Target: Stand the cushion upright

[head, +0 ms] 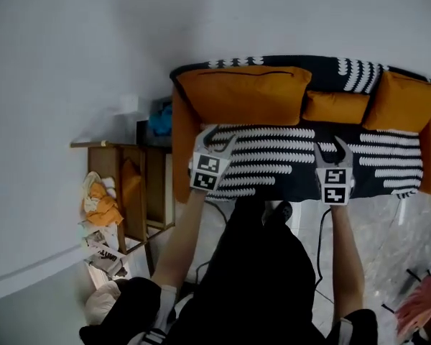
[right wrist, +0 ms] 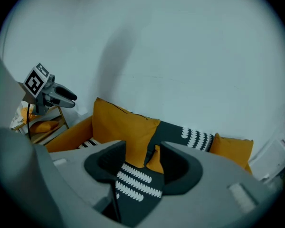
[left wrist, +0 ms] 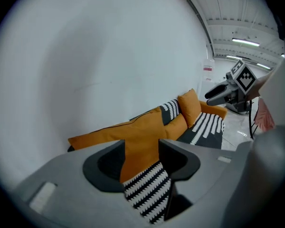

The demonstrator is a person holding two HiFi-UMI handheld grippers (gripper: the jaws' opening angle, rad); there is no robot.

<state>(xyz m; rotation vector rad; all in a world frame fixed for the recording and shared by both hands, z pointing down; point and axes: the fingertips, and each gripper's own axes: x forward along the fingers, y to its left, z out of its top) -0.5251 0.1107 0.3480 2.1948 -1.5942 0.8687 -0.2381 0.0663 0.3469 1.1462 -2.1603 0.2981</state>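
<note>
I hold the left hand-held gripper (head: 219, 141) and right hand-held gripper (head: 334, 149) part-open, empty, over the sofa (head: 273, 160); wooden shelf (head: 156, 185) at nine o'clock.

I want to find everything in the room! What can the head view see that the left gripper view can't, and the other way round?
Only the head view shows the wooden shelf beside the sofa and the person's black trousers. Only the left gripper view shows the ceiling lights and a small sign on the wall. Both show the sofa, the large orange cushion at its back, and the right gripper.
</note>
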